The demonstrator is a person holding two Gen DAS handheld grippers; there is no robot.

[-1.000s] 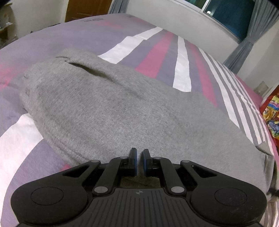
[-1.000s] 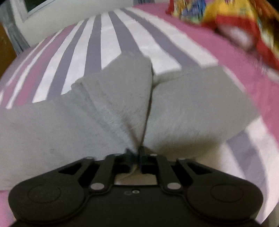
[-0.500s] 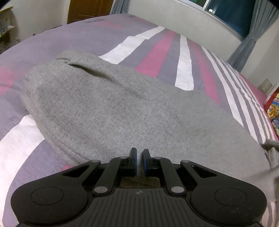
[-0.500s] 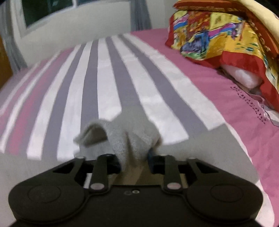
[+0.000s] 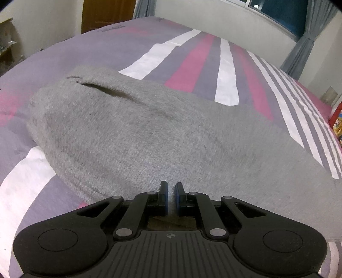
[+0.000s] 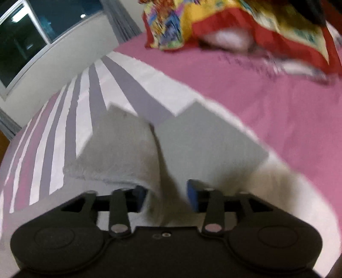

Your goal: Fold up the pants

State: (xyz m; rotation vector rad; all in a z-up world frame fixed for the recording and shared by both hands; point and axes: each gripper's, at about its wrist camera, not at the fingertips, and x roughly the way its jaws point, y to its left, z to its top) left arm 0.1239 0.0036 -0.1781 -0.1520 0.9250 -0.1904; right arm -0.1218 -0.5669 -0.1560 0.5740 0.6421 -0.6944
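The left gripper (image 5: 170, 188) was clenched on the near edge of the grey pants (image 5: 132, 136), a thin fold of the cloth pinched between its blue pads and running back under the jaws, which stood almost together. The right gripper (image 6: 166, 192) had just been opening; its jaws stood apart with a bunched fold of the pants (image 6: 162, 162) lying loosely between them, and the blurred right wrist view did not show the blue pads pressing on the cloth, so it read as released. The bed (image 5: 64, 53) carried everything, its cover striped in purple, pink and white toward the far edge and plain pink at the right-hand end. The pants lay spread across the middle of the bed in the left wrist view, the broad waist part with a dark slit of a pocket opening (image 5: 102, 89) toward the far left, and the rest running off toward the bed's right side. In the right wrist view, two grey leg ends lay side by side on the striped cover, parted by a narrow seam-like gap that led down to the gripper. A bright red and yellow patterned blanket (image 6: 245, 23) was heaped at the bed's far right corner. A dark window (image 5: 282, 15) with grey curtains stood beyond the far edge.
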